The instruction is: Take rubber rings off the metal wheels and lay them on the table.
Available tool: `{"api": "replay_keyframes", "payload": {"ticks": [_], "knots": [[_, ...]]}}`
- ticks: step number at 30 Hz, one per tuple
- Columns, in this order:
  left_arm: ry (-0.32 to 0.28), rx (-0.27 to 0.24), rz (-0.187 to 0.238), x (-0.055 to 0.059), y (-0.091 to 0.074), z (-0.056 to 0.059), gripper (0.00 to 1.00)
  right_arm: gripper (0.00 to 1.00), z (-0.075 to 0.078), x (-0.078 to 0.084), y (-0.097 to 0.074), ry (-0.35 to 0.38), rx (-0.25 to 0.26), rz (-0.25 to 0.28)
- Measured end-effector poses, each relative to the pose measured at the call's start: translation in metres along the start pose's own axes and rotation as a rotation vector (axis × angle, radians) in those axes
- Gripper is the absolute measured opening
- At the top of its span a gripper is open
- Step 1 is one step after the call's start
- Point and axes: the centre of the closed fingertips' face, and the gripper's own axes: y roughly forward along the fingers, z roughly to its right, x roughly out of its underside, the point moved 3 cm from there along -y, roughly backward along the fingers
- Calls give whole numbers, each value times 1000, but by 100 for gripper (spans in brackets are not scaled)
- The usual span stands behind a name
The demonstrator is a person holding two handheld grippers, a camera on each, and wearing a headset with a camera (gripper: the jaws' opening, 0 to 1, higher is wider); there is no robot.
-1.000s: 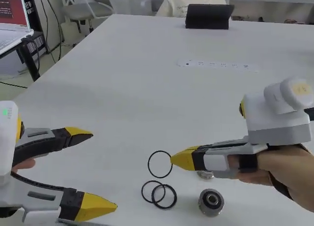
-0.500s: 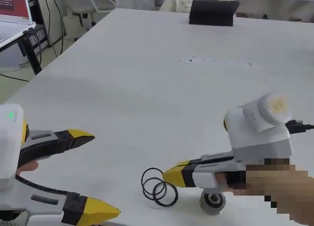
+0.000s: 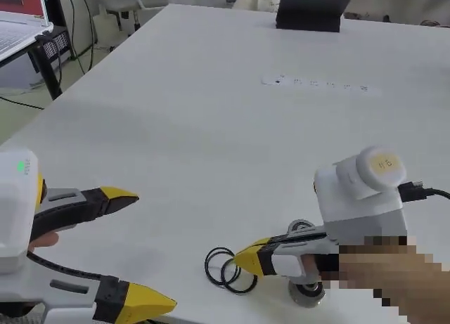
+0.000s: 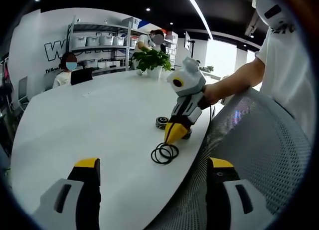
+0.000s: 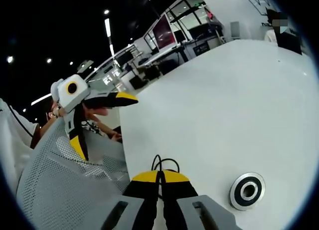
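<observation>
The right claw (image 3: 245, 259) is closed, its two yellow tips pressed together. It lies low and nearly flat over the table (image 3: 211, 113), with the tips at the edge of the rubber rings (image 3: 226, 269). Three black rings lie there flat and overlapping one another, close to the near edge of the table. In the right gripper view one ring seems to run right up to the closed tips, but it is too thin to tell if it is pinched between them or only touched. I judge that the claw is held so low because a ring is to be laid on the pile, not dropped from a height, so that it does not roll away.

Two metal wheels are beside this claw. One wheel (image 3: 306, 292) stands on the table just under the claw body, on the near side. A second wheel (image 3: 301, 228) shows partly behind it. I cannot tell if any ring is on them.

The left claw (image 3: 133, 250) is wide open and holds nothing. It hovers well apart, to the left of the rings, with its jaws pointing toward them. Probably it waits there so that it is out of the way, yet ready to hold a wheel steady for the next ring
</observation>
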Motion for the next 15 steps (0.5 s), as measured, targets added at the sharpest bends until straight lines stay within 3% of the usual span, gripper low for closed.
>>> {"api": "replay_keyframes", "payload": {"ticks": [15], "knots": [[-17, 5, -1, 1, 1, 2, 85, 0, 3, 0, -2, 42, -1, 17]]}}
